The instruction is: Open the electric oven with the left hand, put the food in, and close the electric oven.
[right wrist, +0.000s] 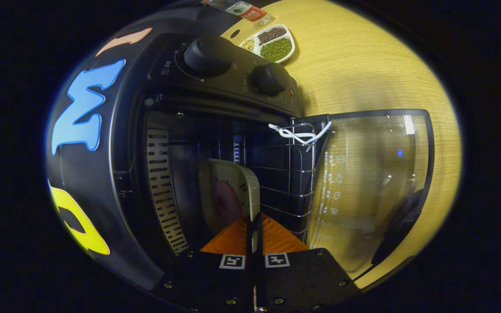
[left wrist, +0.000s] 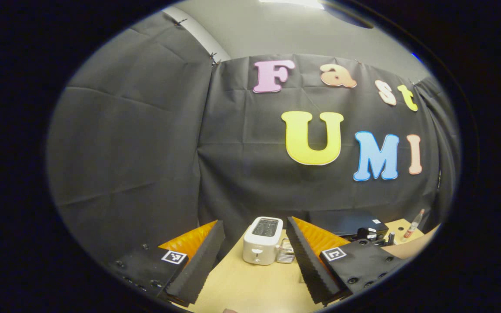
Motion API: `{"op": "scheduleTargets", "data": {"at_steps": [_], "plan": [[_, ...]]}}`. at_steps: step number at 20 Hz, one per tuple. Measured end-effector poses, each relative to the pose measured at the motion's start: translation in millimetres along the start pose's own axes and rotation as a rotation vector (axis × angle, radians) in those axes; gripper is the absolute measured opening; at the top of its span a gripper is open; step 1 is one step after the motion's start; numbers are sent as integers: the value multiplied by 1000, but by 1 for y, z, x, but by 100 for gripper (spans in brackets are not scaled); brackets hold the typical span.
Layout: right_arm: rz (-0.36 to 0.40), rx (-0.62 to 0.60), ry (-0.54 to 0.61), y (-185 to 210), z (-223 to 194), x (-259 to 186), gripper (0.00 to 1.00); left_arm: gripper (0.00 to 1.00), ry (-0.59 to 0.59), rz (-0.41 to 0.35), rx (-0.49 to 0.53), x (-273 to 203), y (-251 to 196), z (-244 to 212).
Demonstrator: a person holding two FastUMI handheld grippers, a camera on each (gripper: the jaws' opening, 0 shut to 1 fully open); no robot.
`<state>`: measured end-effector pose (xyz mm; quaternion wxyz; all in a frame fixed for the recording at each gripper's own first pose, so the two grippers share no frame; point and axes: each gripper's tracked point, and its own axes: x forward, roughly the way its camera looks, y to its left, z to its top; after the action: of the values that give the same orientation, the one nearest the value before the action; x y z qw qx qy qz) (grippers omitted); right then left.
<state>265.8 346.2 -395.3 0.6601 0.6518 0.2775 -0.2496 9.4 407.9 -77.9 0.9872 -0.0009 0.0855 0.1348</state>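
Pale wood desk (right wrist: 363, 65) fills the upper right of the right gripper view, with a divided dish (right wrist: 270, 43) of beans near the top edge. At centre frame the oven (right wrist: 215, 87) stands with its glass door (right wrist: 372, 182) swung fully down, and the right tool (right wrist: 254, 226) is clenched on the rim of a plate (right wrist: 233, 191) that carries the food (right wrist: 226, 202), a reddish piece, already partway into the cavity beside the wire rack (right wrist: 285, 174). In the left gripper view the left tool (left wrist: 255, 256) is released and holds nothing, hanging above the desk at lower centre, with a toaster (left wrist: 262, 245) beyond it. The grip takes only the plate's edge, so I judge that the plate could tip and let the food slide if the wrist rolls. The plate may also snag on the rack wires or the white tie (right wrist: 298, 132) at the rack's corner, and letting go before it sits flat could drop it onto the door. The left tool is well away from the door, so closing calls for a long reach, and swinging the door up too soon could strike the right tool.
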Motion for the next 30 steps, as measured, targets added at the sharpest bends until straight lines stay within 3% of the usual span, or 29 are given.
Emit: {"op": "scheduleTargets", "data": {"at_steps": [5, 7, 8, 9, 13, 14, 16, 17, 22, 23, 30], "plan": [[18, -88, 65, -4, 0, -12, 13, 100, -2, -39, -6, 6, -25, -2], [17, -156, 115, -8, -2, -26, 23, 100, -5, -61, -6, 8, -39, -1], [23, -194, 128, -8, 1, -34, 14, 97, -7, -73, -11, 9, -46, -1], [31, -237, 132, -8, 5, -43, 26, 97, -7, -85, -15, 9, -54, -1], [60, -434, 146, -3, 28, -80, 28, 95, -13, -143, -27, 10, -93, 1], [82, -483, 157, 3, 33, -91, 28, 100, -14, -158, -29, 10, -102, 0], [119, -561, 171, 10, 47, -114, 29, 97, -14, -196, -35, 8, -127, 1], [136, -591, 161, 15, 56, -125, 28, 100, -12, -216, -38, 8, -140, -1], [212, -775, 118, 30, 105, -184, 28, 97, -11, -301, -38, 2, -198, 1], [220, -833, 87, 33, 119, -197, 28, 91, -13, -314, -37, -1, -208, 2], [372, -1154, -107, 69, 184, -283, 28, 91, -16, -369, -26, -23, -267, 8]]}}
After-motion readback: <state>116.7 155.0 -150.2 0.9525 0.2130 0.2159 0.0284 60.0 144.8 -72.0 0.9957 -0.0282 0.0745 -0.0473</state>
